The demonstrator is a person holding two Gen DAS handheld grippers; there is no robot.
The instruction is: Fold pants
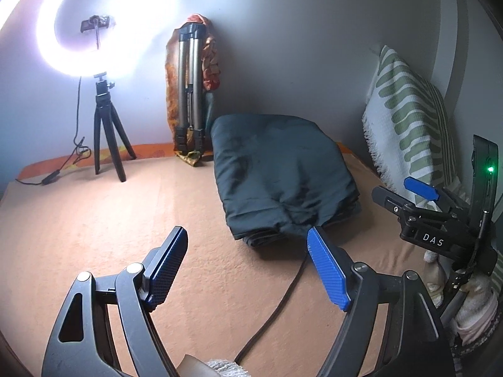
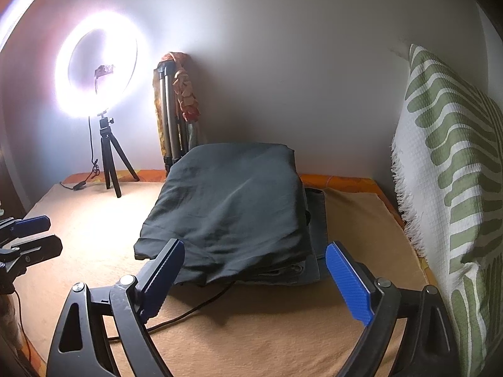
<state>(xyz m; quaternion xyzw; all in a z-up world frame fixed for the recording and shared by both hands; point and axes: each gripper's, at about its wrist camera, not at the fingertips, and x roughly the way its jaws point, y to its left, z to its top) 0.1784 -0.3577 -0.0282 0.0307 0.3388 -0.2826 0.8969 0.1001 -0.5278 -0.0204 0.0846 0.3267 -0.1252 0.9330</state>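
The dark teal pants (image 1: 279,172) lie folded in a thick stack on the peach blanket (image 1: 110,226), near the back wall; they also show in the right wrist view (image 2: 232,207). My left gripper (image 1: 248,235) is open and empty, just in front of and left of the stack. My right gripper (image 2: 254,251) is open and empty, its fingers either side of the stack's near edge, slightly above it. The right gripper also shows at the right of the left wrist view (image 1: 405,191), and the left gripper at the left edge of the right wrist view (image 2: 37,232).
A lit ring light on a small black tripod (image 1: 107,138) stands at the back left. A folded tripod (image 1: 188,94) leans on the wall. A green-striped pillow (image 2: 449,169) stands on the right. A black cable (image 1: 283,298) runs across the blanket to under the pants.
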